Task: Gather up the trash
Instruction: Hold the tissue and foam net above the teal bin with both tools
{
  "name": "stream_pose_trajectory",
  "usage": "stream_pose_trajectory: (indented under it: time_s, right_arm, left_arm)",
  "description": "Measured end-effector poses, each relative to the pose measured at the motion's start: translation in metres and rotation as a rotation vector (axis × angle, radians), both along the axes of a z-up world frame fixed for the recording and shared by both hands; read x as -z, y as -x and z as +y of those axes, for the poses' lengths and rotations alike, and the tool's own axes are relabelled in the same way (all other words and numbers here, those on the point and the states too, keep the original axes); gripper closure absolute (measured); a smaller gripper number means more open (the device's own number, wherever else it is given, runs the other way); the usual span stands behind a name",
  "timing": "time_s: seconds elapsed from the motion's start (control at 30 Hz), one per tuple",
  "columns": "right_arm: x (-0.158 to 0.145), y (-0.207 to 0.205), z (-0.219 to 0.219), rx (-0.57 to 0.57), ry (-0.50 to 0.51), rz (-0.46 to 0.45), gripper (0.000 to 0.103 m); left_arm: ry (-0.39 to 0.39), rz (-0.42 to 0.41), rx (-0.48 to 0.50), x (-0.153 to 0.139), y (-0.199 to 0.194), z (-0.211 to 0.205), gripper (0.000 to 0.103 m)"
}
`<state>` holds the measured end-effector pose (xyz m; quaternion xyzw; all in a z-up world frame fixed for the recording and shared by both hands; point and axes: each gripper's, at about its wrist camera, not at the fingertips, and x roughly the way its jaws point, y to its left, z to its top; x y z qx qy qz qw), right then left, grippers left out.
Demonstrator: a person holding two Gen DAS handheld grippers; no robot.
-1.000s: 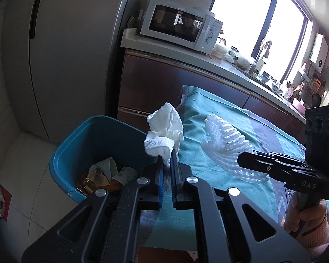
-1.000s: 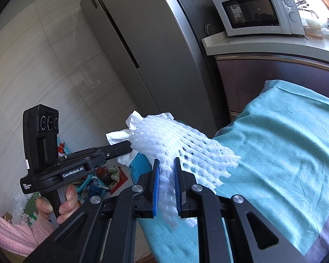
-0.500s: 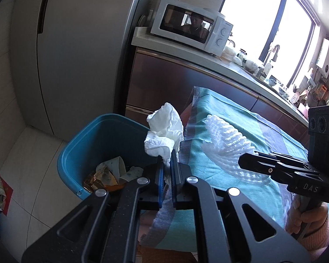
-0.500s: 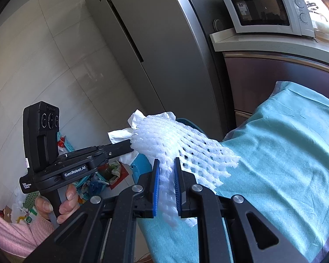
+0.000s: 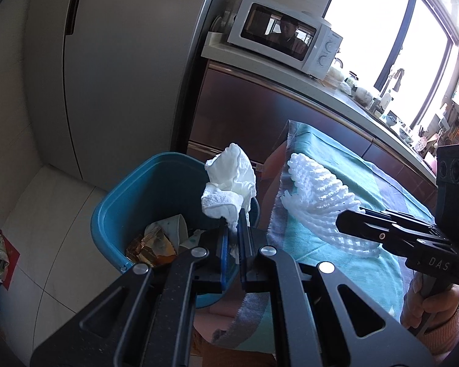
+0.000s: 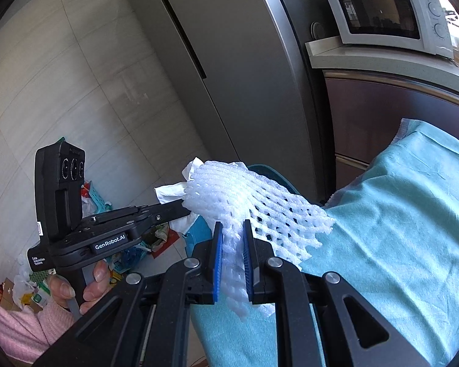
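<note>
Kitchen: teal cloth-covered table (image 5: pixel 330 238) beside the round blue plastic bin (image 5: pixel 131 202) — wrappers already inside.
Left gripper (image 5: pixel 233 229): clamped on crumpled white tissue (image 5: pixel 231 183), undropped.
Right gripper (image 6: pixel 232 238): clamped on white foam fruit net (image 6: pixel 254 198) — also pending.

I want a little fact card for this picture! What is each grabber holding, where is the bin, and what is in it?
left gripper: shut on the crumpled white paper tissue, held above the bin
right gripper: shut on the white foam mesh fruit sleeve, held above the teal tablecloth
round blue plastic trash bin: on the floor beside the table edge
inside the bin: crumpled wrappers, amber and pale
behind: white microwave oven on the counter, next to a tall grey fridge
</note>
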<state>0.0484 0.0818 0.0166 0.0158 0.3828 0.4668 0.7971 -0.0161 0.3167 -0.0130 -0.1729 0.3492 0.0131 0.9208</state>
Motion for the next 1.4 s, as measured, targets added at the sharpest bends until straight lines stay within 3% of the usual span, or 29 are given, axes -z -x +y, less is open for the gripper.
stream_pose_trajectory:
  time_s: [1.4]
  right_arm:
    - [0.005, -0.027, 0.051, -0.064, 0.002, 0.057, 0.092]
  left_arm:
    - [0.007, 0.062, -0.090, 0.022, -0.006, 0.020, 0.097]
